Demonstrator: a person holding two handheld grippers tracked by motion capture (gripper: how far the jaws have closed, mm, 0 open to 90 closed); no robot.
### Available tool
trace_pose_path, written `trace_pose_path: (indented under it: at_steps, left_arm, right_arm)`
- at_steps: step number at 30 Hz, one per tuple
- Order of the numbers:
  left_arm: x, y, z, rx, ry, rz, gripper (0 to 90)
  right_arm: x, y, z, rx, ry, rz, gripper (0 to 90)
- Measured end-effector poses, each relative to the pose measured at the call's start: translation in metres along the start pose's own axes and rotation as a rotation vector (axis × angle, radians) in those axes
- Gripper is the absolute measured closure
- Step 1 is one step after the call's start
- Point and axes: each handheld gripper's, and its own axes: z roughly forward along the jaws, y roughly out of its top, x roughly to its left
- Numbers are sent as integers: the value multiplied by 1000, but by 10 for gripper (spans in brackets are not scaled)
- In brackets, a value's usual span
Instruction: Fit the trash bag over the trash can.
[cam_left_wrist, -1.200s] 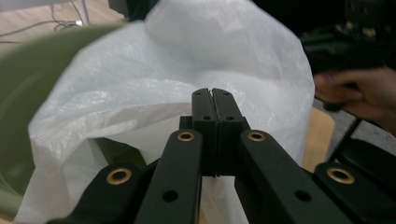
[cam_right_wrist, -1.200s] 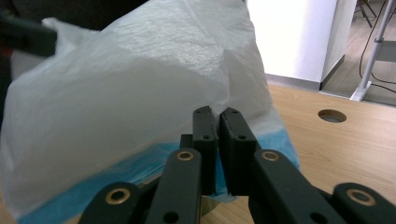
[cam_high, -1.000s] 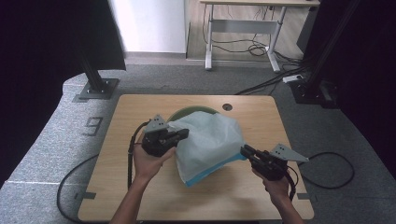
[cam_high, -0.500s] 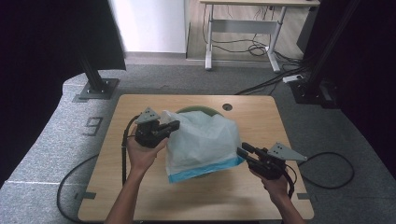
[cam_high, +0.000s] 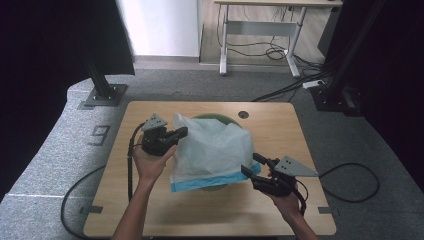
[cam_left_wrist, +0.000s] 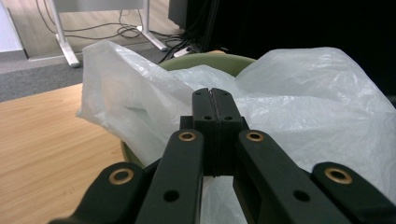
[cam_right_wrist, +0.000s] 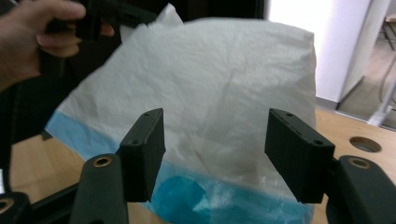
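- Jaws of the left gripper (cam_high: 176, 135) are pressed fully together on a pinch of the white plastic bag (cam_high: 212, 147); in the left gripper view the two black pads meet with thin film bunched around them, at the bag's upper left edge.
- Jaws of the right gripper (cam_high: 251, 167) have just been opening and now stand wide apart; in the right gripper view the bag's lower corner, with its blue band (cam_right_wrist: 187, 193), lies past the gap and neither pad presses on it.
- Bag position: it is draped over a green bowl (cam_high: 216, 118) at the middle of the wooden table (cam_high: 150, 210), hiding most of it; the bowl's rim shows behind the bag's top and a sliver shows under the blue hem at the near side.
- Left hand (cam_high: 150, 162) grips its tool just left of the bag; the right hand (cam_high: 285, 200) sits near the table's right front, with the grey three-cornered plate (cam_high: 295, 166) on top of its gripper.
- Black cables trail off both tools over the table edges to the grey floor.
- Farther off: a round hole (cam_high: 243, 114) in the tabletop behind the bag, black stand posts at both sides, and a desk frame with loose wires at the back.
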Motion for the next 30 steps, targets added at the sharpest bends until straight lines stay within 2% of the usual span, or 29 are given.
trace_pose_path:
  at_steps: [2,6,13,16,19,25,28,30]
  left_arm:
    - [2,0,-1,-6,3,-16,897]
    - [5,0,-2,-3,11,-19,897]
    - [5,-1,0,-3,3,-29,896]
    - [5,-2,0,-3,-6,-31,896]
    - [6,-3,-1,0,-17,-34,896]
    - [3,-4,-4,-13,-50,-38,888]
    - [1,-4,-5,-22,-56,-34,823]
    - [0,-4,-6,-24,-63,-36,732]
  right_arm:
    - [1,-2,4,13,-10,-2,363]
    - [1,-10,11,35,-2,14,365]
    - [11,-14,21,62,-10,-10,339]
    - [12,-14,25,69,-16,-16,409]
    - [13,-15,25,70,-11,-20,546]
    - [17,-15,19,59,-20,-63,815]
    - [17,-9,12,23,-35,-77,867]
    - [16,-5,8,8,-38,-80,868]
